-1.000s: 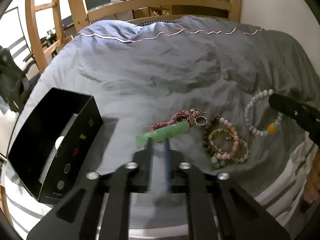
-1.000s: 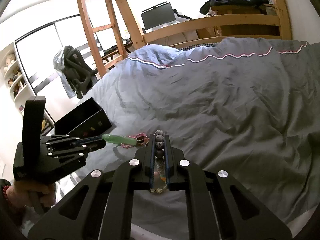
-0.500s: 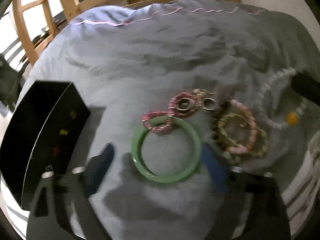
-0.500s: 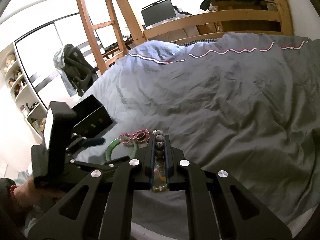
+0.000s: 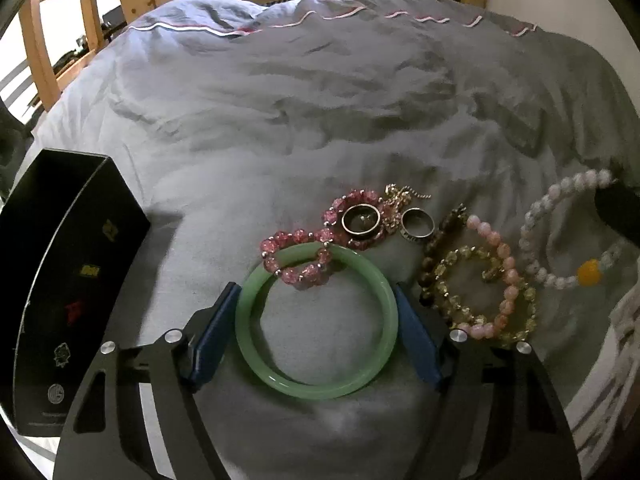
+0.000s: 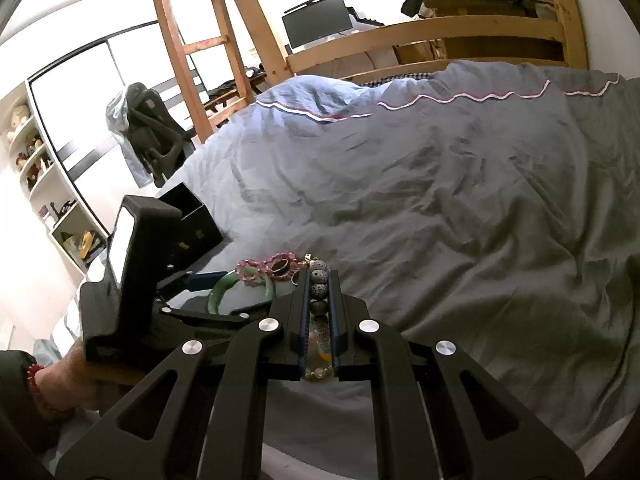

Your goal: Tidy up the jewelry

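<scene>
While the left hand-held gripper [image 5: 316, 330] hung over the grey duvet [image 5: 300, 112], its blue pads stood on either side of a smooth, translucent green bangle [image 5: 316, 388] lying flat on the cloth; the jaws were closing, with the pads just beside the ring's outer rim and contact not resolvable. A bracelet of faceted pink beads [image 5: 298, 258] lay twisted into a figure of eight, one loop draped over the bangle's far edge. A dark metal ring [image 5: 361, 219] sat within its other loop, and a second, silver-coloured band [image 5: 417, 226] lay just to the right, beside a small gold-toned chain piece [image 5: 398, 198]. Further right lay a heap of round-bead bracelets [image 5: 480, 284] in brown, pale yellow and salmon pink, overlapping one another. A bracelet of milky white beads with one orange bead [image 5: 588, 274] lay nearest the right edge.

The right hand-held gripper [image 6: 319, 292] had its jaws together, clamped on a strand of large speckled grey beads [image 6: 319, 278] running lengthwise between the pads.

An open black box [image 5: 60, 280], glossy and bearing small printed emblems on its side wall, stood on the duvet left of the bangle; its interior was too dark to tell any contents.
</scene>
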`<state>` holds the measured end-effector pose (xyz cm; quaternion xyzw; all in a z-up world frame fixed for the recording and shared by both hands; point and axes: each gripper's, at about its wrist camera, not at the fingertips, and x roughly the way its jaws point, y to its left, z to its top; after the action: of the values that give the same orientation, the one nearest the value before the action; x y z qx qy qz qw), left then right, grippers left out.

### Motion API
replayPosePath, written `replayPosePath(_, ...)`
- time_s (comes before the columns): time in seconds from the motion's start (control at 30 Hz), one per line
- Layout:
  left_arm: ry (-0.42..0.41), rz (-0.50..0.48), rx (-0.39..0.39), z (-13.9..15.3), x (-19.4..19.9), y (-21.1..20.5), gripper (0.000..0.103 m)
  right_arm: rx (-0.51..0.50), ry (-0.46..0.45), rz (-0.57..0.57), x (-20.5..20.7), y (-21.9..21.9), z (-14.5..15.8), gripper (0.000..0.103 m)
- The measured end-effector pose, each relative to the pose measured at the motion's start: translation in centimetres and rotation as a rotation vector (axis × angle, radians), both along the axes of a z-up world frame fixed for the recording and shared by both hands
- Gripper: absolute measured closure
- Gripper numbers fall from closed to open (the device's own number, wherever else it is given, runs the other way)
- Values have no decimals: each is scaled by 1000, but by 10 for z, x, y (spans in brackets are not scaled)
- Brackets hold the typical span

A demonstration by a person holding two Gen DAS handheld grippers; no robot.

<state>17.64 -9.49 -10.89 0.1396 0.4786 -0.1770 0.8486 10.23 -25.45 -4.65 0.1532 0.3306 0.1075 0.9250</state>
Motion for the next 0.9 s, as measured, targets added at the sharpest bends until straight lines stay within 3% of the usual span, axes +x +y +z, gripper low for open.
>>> replayPosePath(0.2, 23, 22, -61, 16, -12, 16, 29, 6, -6, -7, -1, -1, 1, 94)
replayPosePath(0.5, -34, 46, -136, 56, -48, 43, 29, 36, -43, -15, -7, -8, 8, 94)
replayPosePath(0.9, -105, 61, -156, 91, -71, 62, 29, 43, -94, -14, -22, -7, 32, 94)
